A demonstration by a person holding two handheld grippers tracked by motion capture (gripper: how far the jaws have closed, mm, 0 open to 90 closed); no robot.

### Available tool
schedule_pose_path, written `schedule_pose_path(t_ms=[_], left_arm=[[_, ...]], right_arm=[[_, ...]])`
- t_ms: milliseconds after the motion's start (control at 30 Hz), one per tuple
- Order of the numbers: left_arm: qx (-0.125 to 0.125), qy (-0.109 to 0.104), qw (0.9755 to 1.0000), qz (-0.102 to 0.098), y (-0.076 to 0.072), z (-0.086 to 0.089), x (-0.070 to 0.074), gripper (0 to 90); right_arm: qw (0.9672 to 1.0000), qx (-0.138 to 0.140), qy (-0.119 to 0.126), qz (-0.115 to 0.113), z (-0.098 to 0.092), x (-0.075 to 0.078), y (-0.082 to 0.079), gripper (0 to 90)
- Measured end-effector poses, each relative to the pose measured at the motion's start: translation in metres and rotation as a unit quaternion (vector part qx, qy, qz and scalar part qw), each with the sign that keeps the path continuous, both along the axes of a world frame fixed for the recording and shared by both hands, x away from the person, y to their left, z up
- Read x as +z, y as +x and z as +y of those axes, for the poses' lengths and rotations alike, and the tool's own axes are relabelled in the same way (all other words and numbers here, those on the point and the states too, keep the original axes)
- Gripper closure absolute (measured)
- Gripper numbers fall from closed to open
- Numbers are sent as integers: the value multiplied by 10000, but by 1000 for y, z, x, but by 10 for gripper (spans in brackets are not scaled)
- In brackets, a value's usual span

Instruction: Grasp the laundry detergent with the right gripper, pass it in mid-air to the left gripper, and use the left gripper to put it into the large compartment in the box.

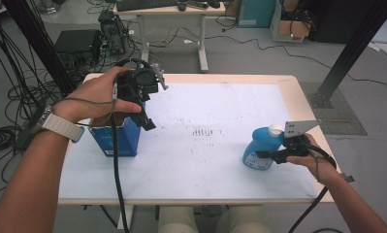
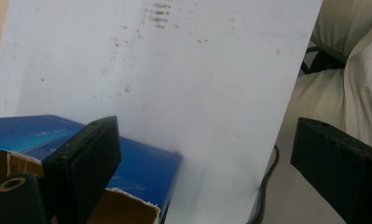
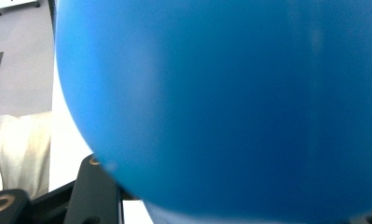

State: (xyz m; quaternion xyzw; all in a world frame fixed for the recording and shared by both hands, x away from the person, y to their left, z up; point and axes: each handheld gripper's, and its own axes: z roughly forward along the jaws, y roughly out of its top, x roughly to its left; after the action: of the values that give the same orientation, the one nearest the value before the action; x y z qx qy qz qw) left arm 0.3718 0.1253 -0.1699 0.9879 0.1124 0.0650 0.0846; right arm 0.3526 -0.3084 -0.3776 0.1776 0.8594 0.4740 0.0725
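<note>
A blue bottle (image 1: 257, 145) with a white cap stands upright at the right of the white table top (image 1: 205, 165). My right gripper (image 1: 267, 155) is shut on its body from the right. In the right gripper view the bottle (image 3: 221, 93) is a close blue blur above one black finger (image 3: 95, 191). An open blue cardboard box (image 1: 122, 141) sits at the table's left. My left gripper (image 1: 148, 122) hangs just above the box's right rim, tilted down. Its jaws stand wide apart and empty (image 2: 207, 140), with the box (image 2: 146, 163) below the left jaw.
Faint dark smudges (image 1: 203, 131) mark the middle of the table top. Behind the table stand a desk with a keyboard (image 1: 147, 5), cables and equipment (image 1: 79, 43) at the left and a black frame post (image 1: 346, 53) at the right. The person's legs (image 1: 201, 221) are at the front edge.
</note>
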Motion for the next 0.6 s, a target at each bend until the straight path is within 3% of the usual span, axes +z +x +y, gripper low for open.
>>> schedule_pose_path(t_ms=[600], left_arm=[[12,-17,10000,4,0,0,0,89]], right_arm=[[10000,5,-5,-17,0,0,0,433]])
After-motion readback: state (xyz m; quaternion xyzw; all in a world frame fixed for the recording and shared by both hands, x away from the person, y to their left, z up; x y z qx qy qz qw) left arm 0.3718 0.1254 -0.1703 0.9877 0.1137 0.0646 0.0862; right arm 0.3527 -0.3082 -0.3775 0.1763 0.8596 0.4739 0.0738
